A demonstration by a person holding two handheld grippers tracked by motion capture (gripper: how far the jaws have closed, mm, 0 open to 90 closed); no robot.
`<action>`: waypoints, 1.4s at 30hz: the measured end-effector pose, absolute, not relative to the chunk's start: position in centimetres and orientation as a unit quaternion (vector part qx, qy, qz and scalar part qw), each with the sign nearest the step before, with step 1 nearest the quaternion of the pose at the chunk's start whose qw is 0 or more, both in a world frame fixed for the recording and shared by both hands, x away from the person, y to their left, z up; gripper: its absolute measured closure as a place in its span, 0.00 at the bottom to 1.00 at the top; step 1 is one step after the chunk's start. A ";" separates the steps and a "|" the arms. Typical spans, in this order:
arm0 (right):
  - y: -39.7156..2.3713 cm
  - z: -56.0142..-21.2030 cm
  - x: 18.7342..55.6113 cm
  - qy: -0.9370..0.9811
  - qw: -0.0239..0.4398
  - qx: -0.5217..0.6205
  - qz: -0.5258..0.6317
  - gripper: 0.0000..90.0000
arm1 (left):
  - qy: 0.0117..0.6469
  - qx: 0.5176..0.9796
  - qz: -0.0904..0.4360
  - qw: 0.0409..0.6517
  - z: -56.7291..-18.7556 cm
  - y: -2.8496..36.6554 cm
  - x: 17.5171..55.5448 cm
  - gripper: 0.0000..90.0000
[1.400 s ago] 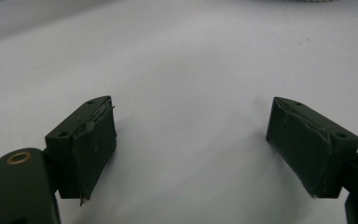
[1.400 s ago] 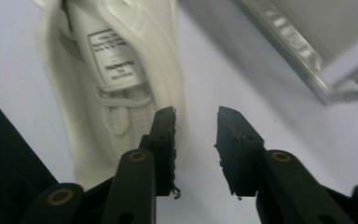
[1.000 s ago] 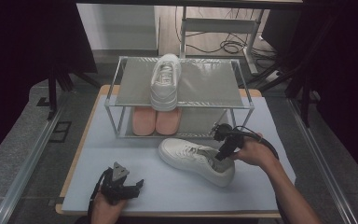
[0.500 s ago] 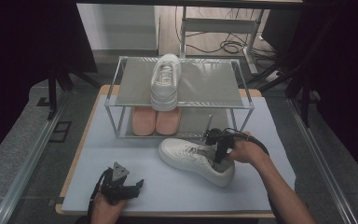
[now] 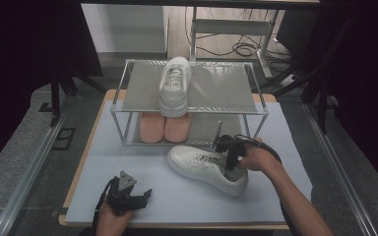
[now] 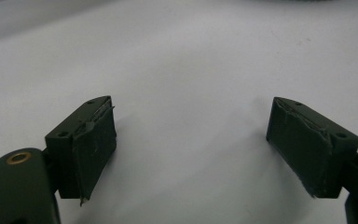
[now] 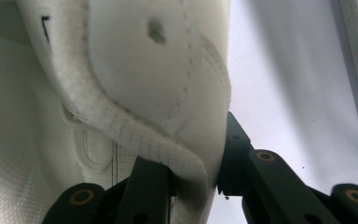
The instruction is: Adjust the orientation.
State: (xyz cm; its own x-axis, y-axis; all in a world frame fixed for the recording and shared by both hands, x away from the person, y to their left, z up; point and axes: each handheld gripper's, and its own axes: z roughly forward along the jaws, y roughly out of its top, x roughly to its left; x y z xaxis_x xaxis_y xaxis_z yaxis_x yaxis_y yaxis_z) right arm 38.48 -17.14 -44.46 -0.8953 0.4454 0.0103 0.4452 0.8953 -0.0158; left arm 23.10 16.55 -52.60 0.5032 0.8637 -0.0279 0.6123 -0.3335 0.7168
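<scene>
Where padded white leather curves, right gripper point(image 5: 230, 158) pinching the sneaker point(image 5: 204, 167) collar; left gripper point(image 5: 128, 196) wide.

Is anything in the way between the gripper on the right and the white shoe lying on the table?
No. The right gripper has just been closing on the white leather sneaker, its heel wall between the jaws: one jaw inside the shoe, one outside. The pads look pressed against it, with nothing else between them.

Grey floor point(image 5: 24, 162) surrounds the table point(image 5: 93, 123). Cables point(image 5: 236, 49) lie at 12 o'clock; dark walls flank both sides.
</scene>
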 end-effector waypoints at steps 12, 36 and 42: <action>-17.5 -43.9 37.7 -0.964 0.015 -0.267 0.005 0.91 | 0.464 0.796 0.183 0.344 -52.6 16.6 23.1 0.17; -20.6 -39.4 36.2 -0.945 0.036 -0.326 -0.016 0.93 | 0.464 0.796 0.184 0.344 -52.6 16.5 23.1 0.17; -21.3 -37.6 35.7 -0.941 0.032 -0.336 -0.028 0.93 | 0.464 0.795 0.184 0.344 -52.6 16.5 23.1 0.17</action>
